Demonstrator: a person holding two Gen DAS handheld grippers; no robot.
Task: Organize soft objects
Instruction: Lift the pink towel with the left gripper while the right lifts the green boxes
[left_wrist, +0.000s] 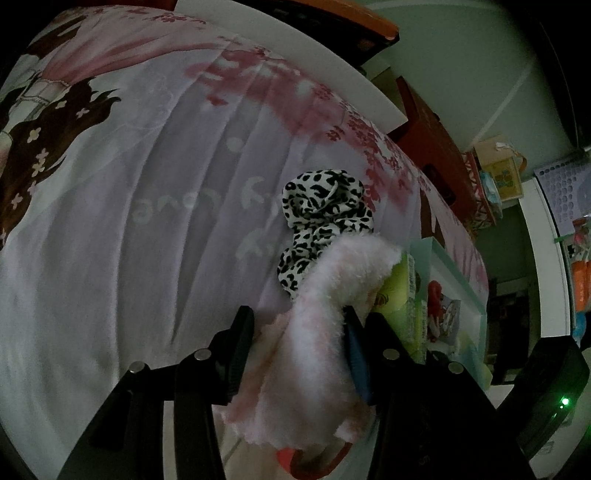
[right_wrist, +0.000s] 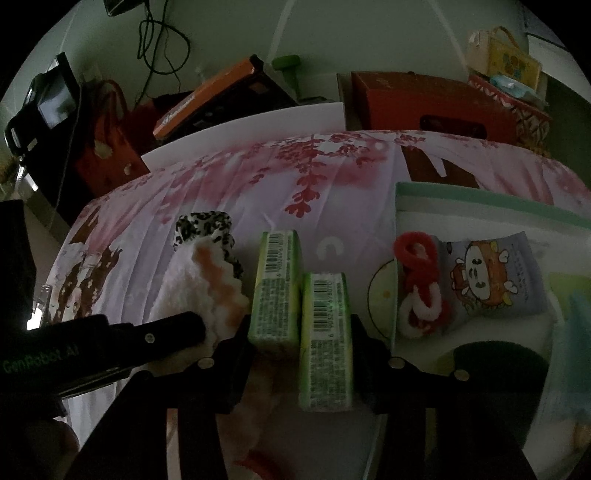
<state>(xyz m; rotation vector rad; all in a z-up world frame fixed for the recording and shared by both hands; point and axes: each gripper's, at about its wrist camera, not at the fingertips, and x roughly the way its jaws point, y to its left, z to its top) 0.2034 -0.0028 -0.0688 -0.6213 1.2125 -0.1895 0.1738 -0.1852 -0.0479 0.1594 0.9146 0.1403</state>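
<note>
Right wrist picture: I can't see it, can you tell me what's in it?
The right tongs squeeze two green packs above a pink flowery bedsheet. To the left, the other tongs hold a fluffy white and pink cloth; a tray of small things lies right.

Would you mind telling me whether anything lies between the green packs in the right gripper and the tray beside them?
Nothing visible does: the green packs, clamped in the right gripper, sit right beside the tray, with only bare bedsheet between.

The pink plush toy (left_wrist: 325, 332) is fuzzy cloth. The leopard-print scrunchie (left_wrist: 325, 214) looks smooth fabric. The green tissue packs (right_wrist: 299, 306) have glossy plastic wrap. The bedsheet (left_wrist: 129, 221) is matt printed cloth.
</note>
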